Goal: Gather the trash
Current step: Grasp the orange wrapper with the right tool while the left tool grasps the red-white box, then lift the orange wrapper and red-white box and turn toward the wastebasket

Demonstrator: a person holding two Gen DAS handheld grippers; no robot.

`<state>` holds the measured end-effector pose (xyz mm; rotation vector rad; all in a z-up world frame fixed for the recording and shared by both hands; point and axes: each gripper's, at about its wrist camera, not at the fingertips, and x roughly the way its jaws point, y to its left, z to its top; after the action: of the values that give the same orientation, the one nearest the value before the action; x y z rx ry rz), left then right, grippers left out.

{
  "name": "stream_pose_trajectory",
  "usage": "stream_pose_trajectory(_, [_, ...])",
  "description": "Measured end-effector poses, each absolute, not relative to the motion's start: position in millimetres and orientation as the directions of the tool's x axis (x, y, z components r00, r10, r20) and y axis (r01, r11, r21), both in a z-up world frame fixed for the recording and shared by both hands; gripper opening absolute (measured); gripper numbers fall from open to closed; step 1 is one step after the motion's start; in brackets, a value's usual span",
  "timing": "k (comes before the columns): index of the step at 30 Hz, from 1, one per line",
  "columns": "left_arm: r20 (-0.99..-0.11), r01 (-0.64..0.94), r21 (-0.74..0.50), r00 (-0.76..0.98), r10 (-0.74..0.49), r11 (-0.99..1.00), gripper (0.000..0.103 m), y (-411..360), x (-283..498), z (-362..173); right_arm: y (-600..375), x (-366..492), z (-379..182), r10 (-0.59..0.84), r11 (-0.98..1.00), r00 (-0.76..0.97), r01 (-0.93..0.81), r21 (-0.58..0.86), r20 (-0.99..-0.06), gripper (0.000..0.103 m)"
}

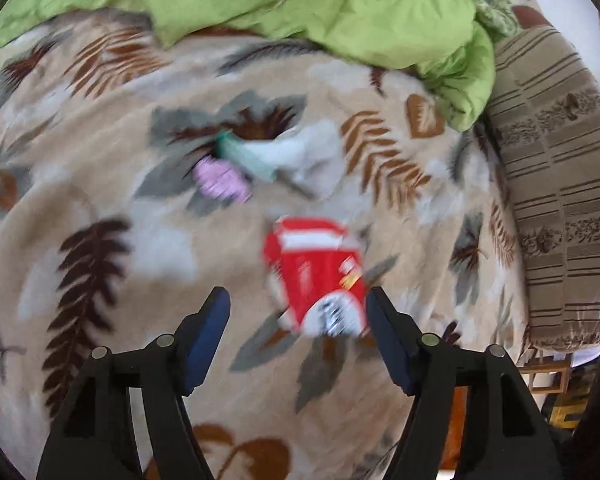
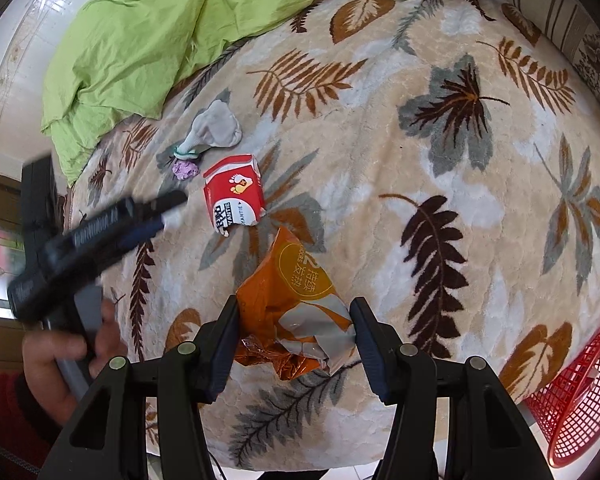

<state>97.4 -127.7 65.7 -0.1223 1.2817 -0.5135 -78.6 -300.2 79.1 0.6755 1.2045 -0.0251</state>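
The right claw [image 2: 294, 336] grips a crumpled orange packet [image 2: 290, 300]: both blue-padded fingers [image 2: 224, 344] press against its sides, and its creased foil end bunches between them while its printed upper part sticks out ahead over the bed. The packet hangs above the leaf-patterned blanket [image 2: 440, 160] that covers the bed.

The left claw [image 1: 298, 312] stands open, with nothing pressed between its pads. The lower end of a red packet [image 1: 316, 272] lies in the gap, close against the pad on the picture's right and clear of the other; the view is smeared, so whether that pad touches it cannot be told. In the right wrist view this claw [image 2: 172, 204] shows as a blurred dark shape just to the left of the red packet [image 2: 234, 192], which lies flat on the blanket with its torn white end toward the camera. A hand [image 2: 72, 352] with a red sleeve holds the claw's grey handle.

Just beyond the red packet lies a small purple wad [image 2: 186, 169], and beside that a pale grey sock [image 2: 216, 128] with a green band at its cuff, its toe pointing away toward a rumpled green sheet [image 2: 140, 40] heaped along the far side of the bed. In the left wrist view the purple wad [image 1: 220, 182] touches the sock [image 1: 296, 156].

A brown striped pillow [image 1: 560, 184] lies along the bed's edge. A red mesh basket [image 2: 580, 392] stands off the corner of the bed, at the lower right of the right wrist view.
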Motion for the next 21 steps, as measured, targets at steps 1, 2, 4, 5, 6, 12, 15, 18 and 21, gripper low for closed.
stream_pose_trajectory(1, [-0.893,0.317,-0.344,0.180,-0.413,0.884,0.070,-138.2,100.7,63.3,-301.6,-81.1,78.7,0.324,0.807,0.380,0.367,0.463,-0.866,0.058])
stream_pose_trajectory(2, [-0.899,0.332,-0.338,0.163,-0.406,0.881,0.072,-146.6,103.9,58.7,-303.7,-83.9,78.1,0.319,0.807,0.378,0.372,0.459,-0.869,0.058])
stream_pose_trajectory(4, [-0.921,0.348,-0.300,0.138,-0.365,0.888,0.072,-164.8,107.5,45.6,-308.0,-88.3,76.7,0.309,0.806,0.375,0.385,0.450,-0.874,0.058])
stream_pose_trajectory(5, [-0.939,0.351,-0.257,0.131,-0.319,0.900,0.072,-175.0,109.0,36.7,-311.0,-90.7,76.3,0.302,0.804,0.375,0.394,0.446,-0.876,0.058])
stream_pose_trajectory(6, [-0.948,0.355,-0.237,0.119,-0.295,0.904,0.071,-181.2,109.9,29.5,-313.5,-92.5,76.1,0.298,0.802,0.375,0.400,0.443,-0.878,0.058])
stream_pose_trajectory(12, [-0.951,0.427,-0.108,0.219,-0.218,0.898,0.038,-193.9,95.0,30.4,-322.0,-100.0,81.8,0.278,0.800,0.388,0.413,0.436,-0.879,0.058])
stream_pose_trajectory(15, [-0.934,0.453,-0.094,0.267,-0.235,0.886,0.029,-186.3,81.2,55.3,-323.9,-103.0,85.4,0.275,0.799,0.393,0.413,0.436,-0.877,0.058])
stream_pose_trajectory(18, [-0.927,0.463,-0.079,0.292,-0.236,0.883,0.029,-174.8,65.4,75.1,-322.7,-104.8,92.6,0.273,0.808,0.399,0.399,0.434,-0.875,0.058])
stream_pose_trajectory(21, [-0.918,0.488,-0.035,0.329,-0.221,0.872,0.029,-165.2,46.5,97.5,-320.0,-107.1,102.9,0.272,0.819,0.404,0.379,0.431,-0.873,0.058])
